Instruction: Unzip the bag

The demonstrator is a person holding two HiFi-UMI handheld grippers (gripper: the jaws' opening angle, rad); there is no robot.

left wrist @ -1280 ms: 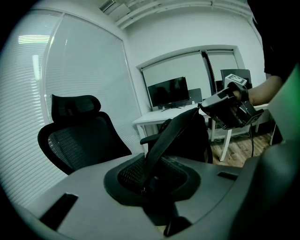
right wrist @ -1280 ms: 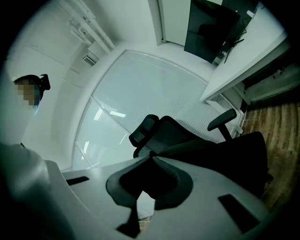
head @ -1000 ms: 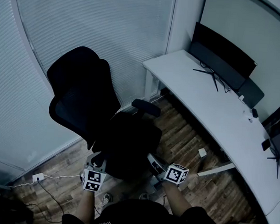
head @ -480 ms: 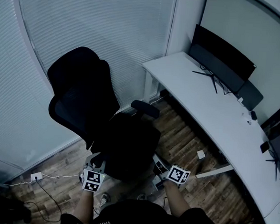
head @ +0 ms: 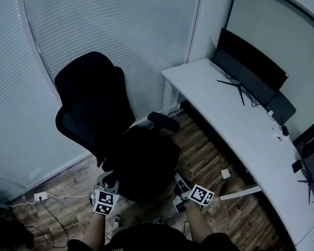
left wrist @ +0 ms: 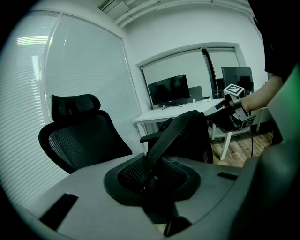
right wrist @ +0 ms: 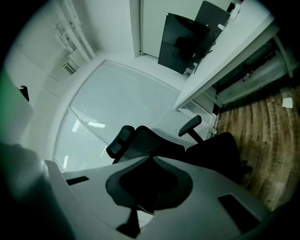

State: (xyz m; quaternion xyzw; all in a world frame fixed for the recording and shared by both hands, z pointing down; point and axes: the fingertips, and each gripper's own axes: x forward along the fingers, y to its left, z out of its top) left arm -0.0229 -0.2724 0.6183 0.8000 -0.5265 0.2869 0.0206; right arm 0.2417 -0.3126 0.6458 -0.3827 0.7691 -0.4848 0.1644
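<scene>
A black bag [head: 143, 164] stands on the seat of a black office chair [head: 91, 107]. My left gripper [head: 108, 182] is at the bag's near left side. In the left gripper view it [left wrist: 152, 180] is shut on a black bag strap [left wrist: 165, 138] that runs up from the jaws to the bag [left wrist: 190, 138]. My right gripper [head: 180, 187] is at the bag's near right edge and, seen from the left gripper view, touches the bag's top [left wrist: 226, 112]. Its jaws [right wrist: 147, 187] are shut; I cannot see whether they pinch anything. The bag [right wrist: 220, 152] fills the space just beyond them.
A long white desk [head: 237, 122] with a dark monitor [head: 250, 62] runs along the right. Window blinds [head: 116, 23] stand behind the chair. On the wooden floor lie a white power strip [head: 42, 197] with its cable and a small white object [head: 226, 173].
Almost nothing. The right gripper has shifted a touch to the right along the bag's edge. The left gripper keeps its hold on the strap.
</scene>
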